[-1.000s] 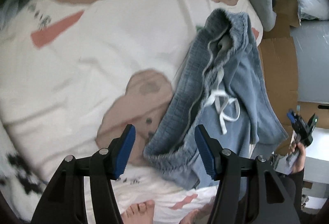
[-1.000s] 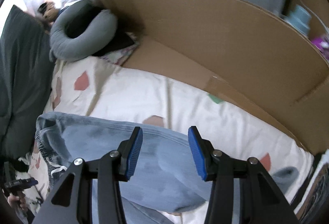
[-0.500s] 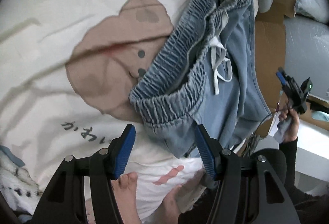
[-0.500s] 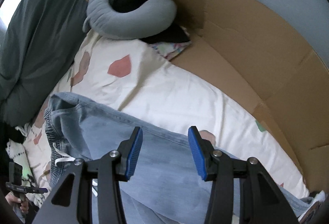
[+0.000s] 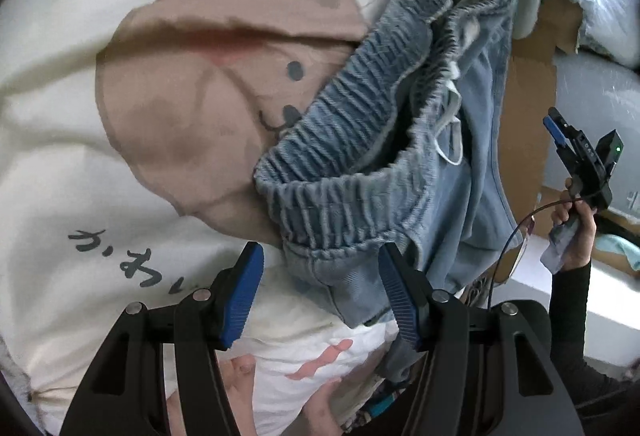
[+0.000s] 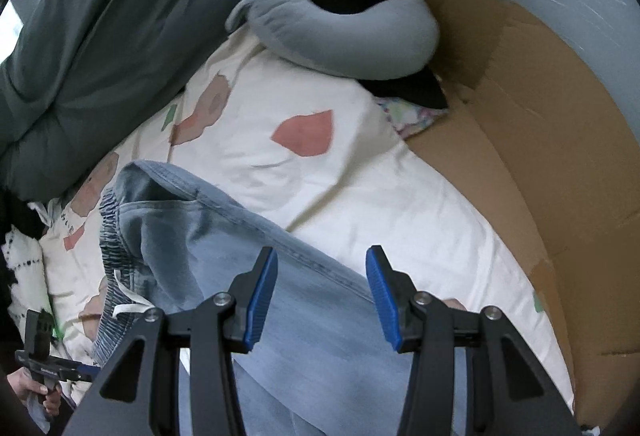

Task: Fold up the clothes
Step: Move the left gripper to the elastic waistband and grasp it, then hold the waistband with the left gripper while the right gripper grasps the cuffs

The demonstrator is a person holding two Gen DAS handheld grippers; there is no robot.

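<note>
Cream bedding (image 5: 140, 176) printed with a brown dog covers the bed in the left wrist view. On it lie light blue jeans (image 5: 400, 172), waistband bunched and gaping. The left gripper (image 5: 322, 296) hangs with jaws wide apart and nothing between its pads; the waistband's near corner sits between them at twelve o'clock, and the band runs off toward one o'clock. The right gripper (image 5: 560, 140) shows at three o'clock.

In the right wrist view the jeans' (image 6: 320, 316) leg passes under the right gripper (image 6: 322, 292), long axis from ten toward five o'clock. Its jaws are spread, empty, above the seam. By my reading the left gripper is nearer the waistband.
</note>
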